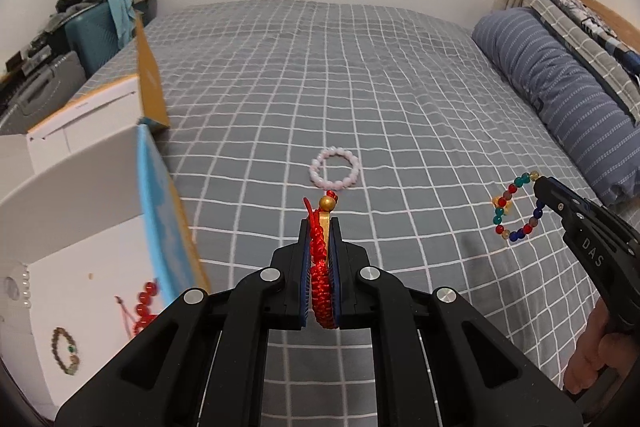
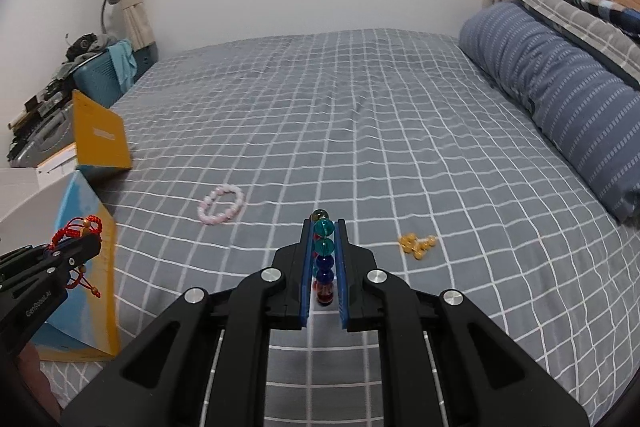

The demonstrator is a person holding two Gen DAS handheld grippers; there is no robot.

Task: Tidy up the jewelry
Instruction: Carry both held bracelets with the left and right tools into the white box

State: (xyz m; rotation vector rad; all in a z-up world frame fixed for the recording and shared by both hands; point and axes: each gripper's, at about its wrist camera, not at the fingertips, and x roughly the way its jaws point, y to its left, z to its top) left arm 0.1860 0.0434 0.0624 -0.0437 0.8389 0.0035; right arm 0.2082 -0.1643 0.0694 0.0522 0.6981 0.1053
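Left gripper [image 1: 320, 267] is clamped on a red braided cord bracelet with a gold bead [image 1: 321, 259], lifted clear of the grey checked bed sheet [image 1: 360, 75]. Right gripper [image 2: 324, 259] is pinched narrow on a multicoloured glass bead bracelet [image 2: 323, 255], which hangs in a loop off its tip in the left view, also off the bed.

Risks, as judged:
- Round glass beads sit between flat pads; a small slackening or a jerk could let the strand roll out and drop onto the sheet.
- The red cord's loose tails with small beads dangle below the left gripper in the right view; they could snag on the box edge.
- The open white cardboard box with blue and orange flaps [image 1: 100, 267] stands left, near the left gripper. Its upright flap lies between the bed items and the box interior, so a low carry could clip it and knock a bracelet loose.
- Both grippers heading for the same box could collide.

Around: a pale pink bead bracelet [image 1: 334, 167] lies flat mid-bed, ahead of both grippers. A small heap of amber yellow beads [image 2: 417, 245] sits on the sheet right of the right gripper. Already inside the box: a red bead strand [image 1: 146, 301], a brownish bead bracelet [image 1: 66, 351], a white pearl strand [image 1: 25, 287]. A blue striped rolled duvet [image 2: 560, 95] lies far right, well apart.
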